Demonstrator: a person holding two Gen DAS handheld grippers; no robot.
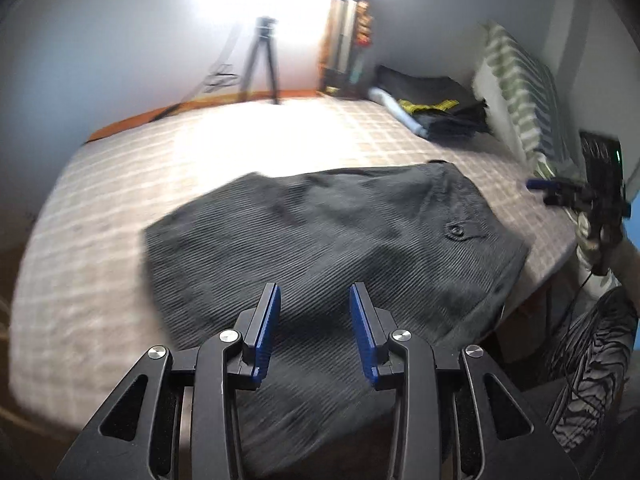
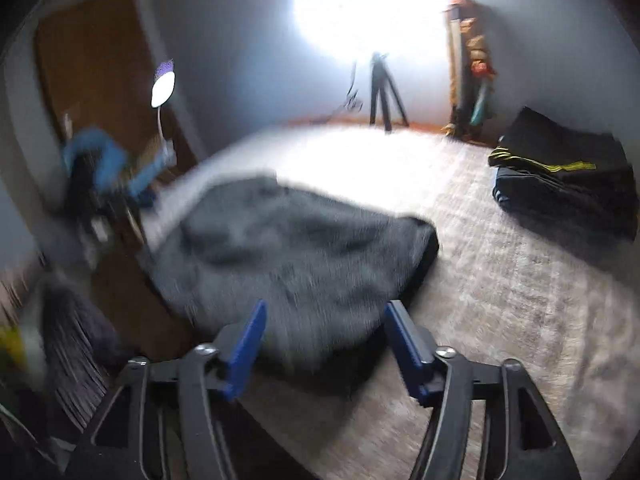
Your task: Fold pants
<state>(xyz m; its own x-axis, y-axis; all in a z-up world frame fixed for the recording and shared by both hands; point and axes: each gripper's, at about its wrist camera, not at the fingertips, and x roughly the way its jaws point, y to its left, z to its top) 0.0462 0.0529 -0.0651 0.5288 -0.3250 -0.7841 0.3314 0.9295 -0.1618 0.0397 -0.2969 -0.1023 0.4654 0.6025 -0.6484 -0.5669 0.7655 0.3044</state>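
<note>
Dark grey corduroy pants [image 1: 332,240] lie folded into a compact shape on the checked bed sheet [image 1: 132,184], with a buttoned back pocket [image 1: 456,232] on top. My left gripper [image 1: 314,294] is open and empty, hovering over the near edge of the pants. My right gripper [image 2: 324,312] is open and empty, above the near right end of the pants [image 2: 288,248]; that view is blurred. The right gripper also shows in the left wrist view [image 1: 540,192] at the far right, off the pants.
A stack of folded dark clothes [image 1: 440,108] lies at the far right of the bed, also seen in the right wrist view [image 2: 568,172]. A striped pillow [image 1: 520,92] leans on the wall. A tripod [image 1: 262,60] stands beyond the bed. The bed edge [image 1: 532,280] drops away at right.
</note>
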